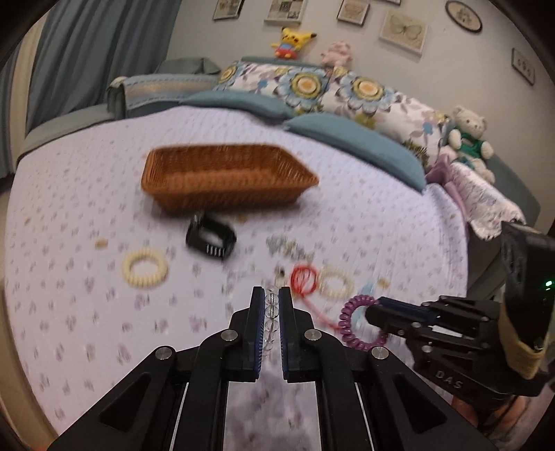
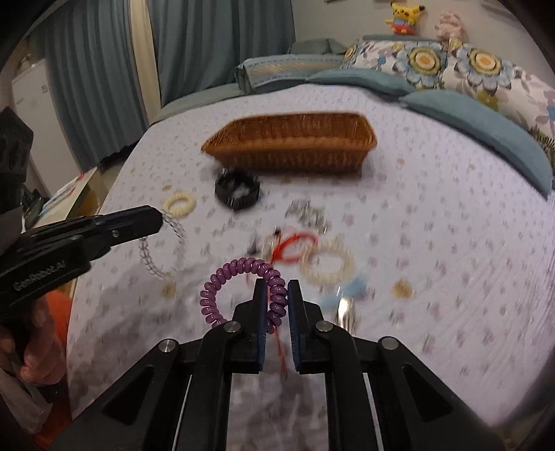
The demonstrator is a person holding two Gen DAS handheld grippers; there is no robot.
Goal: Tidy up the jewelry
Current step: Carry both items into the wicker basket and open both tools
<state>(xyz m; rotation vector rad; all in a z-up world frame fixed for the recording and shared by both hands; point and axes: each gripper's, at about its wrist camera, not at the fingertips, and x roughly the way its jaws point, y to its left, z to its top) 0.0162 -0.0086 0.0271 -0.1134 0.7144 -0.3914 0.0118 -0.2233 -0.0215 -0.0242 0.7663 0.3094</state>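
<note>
Two grippers are working over a bed (image 1: 86,215) spread with a pale floral quilt, where a wicker basket (image 1: 225,177) is sitting beyond scattered jewelry. Blue curtains (image 2: 104,69) and framed prints (image 1: 402,31) are lining the room. The left gripper (image 1: 271,301) is reading "GenRobot.AI"; its jaws are pinching a clear bead bracelet (image 2: 166,243). The right gripper (image 2: 277,295), marked "DAS", is clamping a purple coil hair tie (image 2: 239,288), both lifted above the quilt.

On the bed (image 1: 69,194), beyond the tongs, lie a wicker basket (image 1: 225,177), black watch (image 1: 210,237), cream bracelets (image 1: 145,267) and red cord (image 1: 303,279).
</note>
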